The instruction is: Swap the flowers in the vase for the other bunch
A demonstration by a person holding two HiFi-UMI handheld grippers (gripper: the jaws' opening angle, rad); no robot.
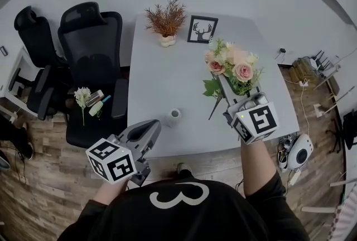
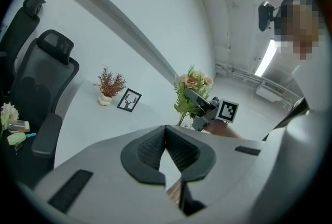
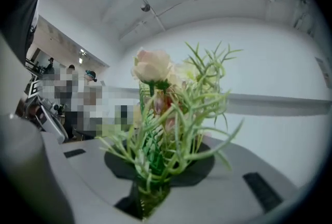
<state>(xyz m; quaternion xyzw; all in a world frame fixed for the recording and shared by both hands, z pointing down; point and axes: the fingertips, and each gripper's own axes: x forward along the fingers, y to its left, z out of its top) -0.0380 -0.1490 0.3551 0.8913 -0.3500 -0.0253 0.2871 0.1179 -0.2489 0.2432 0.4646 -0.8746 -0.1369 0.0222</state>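
My right gripper (image 1: pixel 224 80) is shut on the stems of a bunch of pink and cream roses with greenery (image 1: pixel 233 67), held up above the right side of the white table (image 1: pixel 167 81). In the right gripper view the bunch (image 3: pixel 166 114) stands up out of the closed jaws. A small white vase (image 1: pixel 174 116) stands empty near the table's front edge. My left gripper (image 1: pixel 153 125) hovers low at the front left of the vase, shut with nothing in it (image 2: pixel 165 129). A white flower bunch (image 1: pixel 82 96) lies on a black chair's seat.
A pot of dried reddish plants (image 1: pixel 166 21) and a framed deer picture (image 1: pixel 202 29) stand at the table's far edge. Two black office chairs (image 1: pixel 92 39) sit to the left. Cables and a white device (image 1: pixel 301 152) lie on the floor at the right.
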